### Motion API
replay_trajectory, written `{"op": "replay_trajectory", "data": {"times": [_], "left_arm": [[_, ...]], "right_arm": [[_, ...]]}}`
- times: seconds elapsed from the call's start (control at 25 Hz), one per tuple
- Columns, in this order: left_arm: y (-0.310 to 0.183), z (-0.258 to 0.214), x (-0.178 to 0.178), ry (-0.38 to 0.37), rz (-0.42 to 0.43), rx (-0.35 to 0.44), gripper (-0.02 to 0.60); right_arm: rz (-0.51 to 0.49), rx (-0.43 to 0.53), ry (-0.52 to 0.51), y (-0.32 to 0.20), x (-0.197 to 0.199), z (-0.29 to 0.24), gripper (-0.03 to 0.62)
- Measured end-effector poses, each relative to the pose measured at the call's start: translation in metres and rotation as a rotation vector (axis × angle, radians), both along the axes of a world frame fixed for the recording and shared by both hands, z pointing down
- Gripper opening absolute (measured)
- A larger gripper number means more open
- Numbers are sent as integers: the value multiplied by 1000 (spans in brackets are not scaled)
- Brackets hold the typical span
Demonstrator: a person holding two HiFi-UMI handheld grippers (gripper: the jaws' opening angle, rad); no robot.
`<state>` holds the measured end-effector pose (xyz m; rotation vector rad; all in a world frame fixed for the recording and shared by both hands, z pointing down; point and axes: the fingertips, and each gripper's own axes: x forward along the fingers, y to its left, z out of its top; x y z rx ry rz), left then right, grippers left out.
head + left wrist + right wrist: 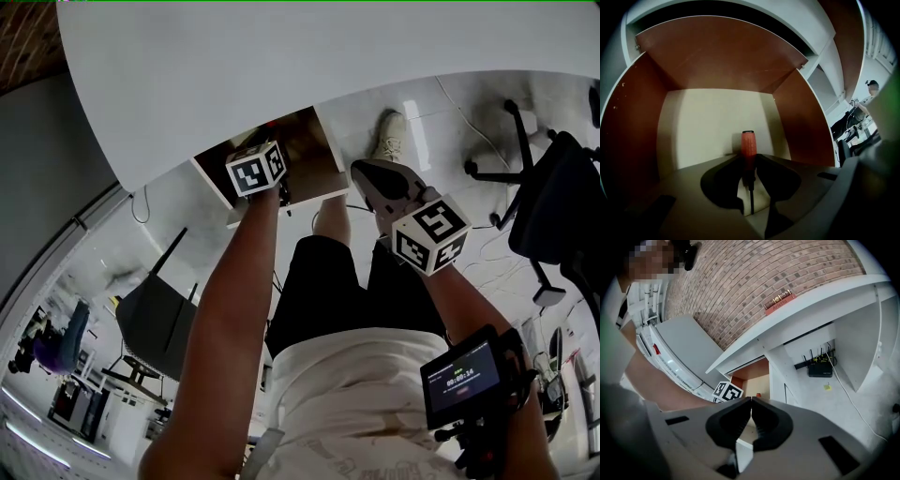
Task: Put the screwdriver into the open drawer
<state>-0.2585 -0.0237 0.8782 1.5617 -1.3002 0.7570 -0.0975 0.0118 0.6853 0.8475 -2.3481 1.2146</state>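
Left gripper view: left gripper [749, 165] clamped on screwdriver [748, 143], frame centre, long axis up-frame, orange handle leading into open drawer [717, 61] dead ahead. Right gripper [751, 411] jaws together, empty, farther off.

The person wears a white T-shirt [347, 394] with faint print, black shorts [328, 291] just beyond the T-shirt and a pale sneaker [389, 141] farther beyond it. The left gripper [750, 159] and right gripper [751, 404] are grey with black pads [729, 425], each bearing a white cube [256, 169] of black square markers
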Motion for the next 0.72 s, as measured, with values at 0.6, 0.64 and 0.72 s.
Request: {"op": "replay_trajectory", "data": {"times": [0.6,0.64,0.72], "left_arm": [[7,15,-1,32,-21,-59,115],[6,15,0,33,-13,-59,120],[7,14,3,37,3,-59,135]], "right_arm": [[4,-49,-10,-1,0,8,23],[3,-49,-10,-1,0,8,22],[3,-52,-12,-2,-1,8,22]]}}
